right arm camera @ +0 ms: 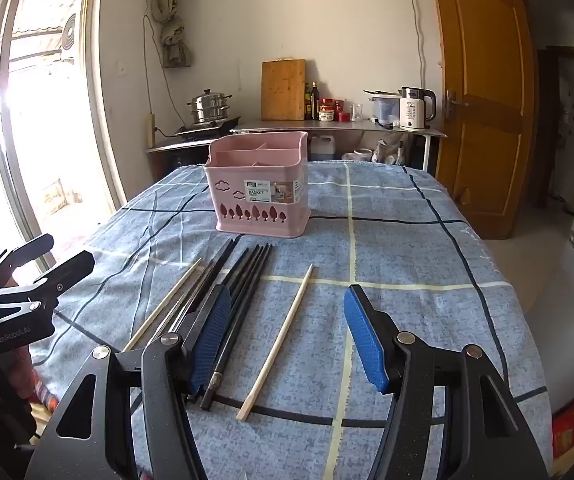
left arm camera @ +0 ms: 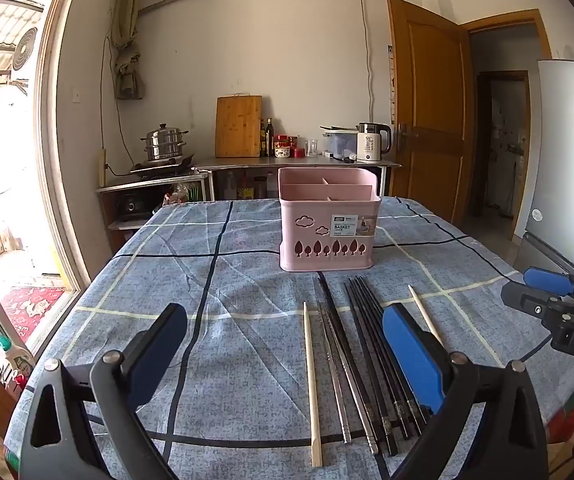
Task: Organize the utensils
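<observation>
A pink divided basket [left arm camera: 327, 236] [right arm camera: 261, 200] stands upright on the blue plaid tablecloth [left arm camera: 227, 280] [right arm camera: 407, 260], with nothing showing in its compartments. In front of it lie black chopsticks [left arm camera: 371, 344] [right arm camera: 249, 276], metal chopsticks [left arm camera: 337, 376] [right arm camera: 191, 296] and two separate wooden chopsticks [left arm camera: 311, 380] [right arm camera: 279, 340]. My left gripper [left arm camera: 285, 314] hovers open above the near ends of the row and holds nothing. Open and also holding nothing, my right gripper [right arm camera: 287, 294] hangs over the lone wooden chopstick at the right. Each gripper shows at the edge of the other's view [left arm camera: 527, 286] [right arm camera: 63, 252].
Behind the table runs a counter [left arm camera: 295, 162] with a steamer pot [left arm camera: 163, 144], a cutting board [left arm camera: 239, 126], bottles and a white kettle [left arm camera: 371, 142]. A glass door is on the left, a wooden door [right arm camera: 483, 100] and a grey fridge [left arm camera: 571, 160] on the right.
</observation>
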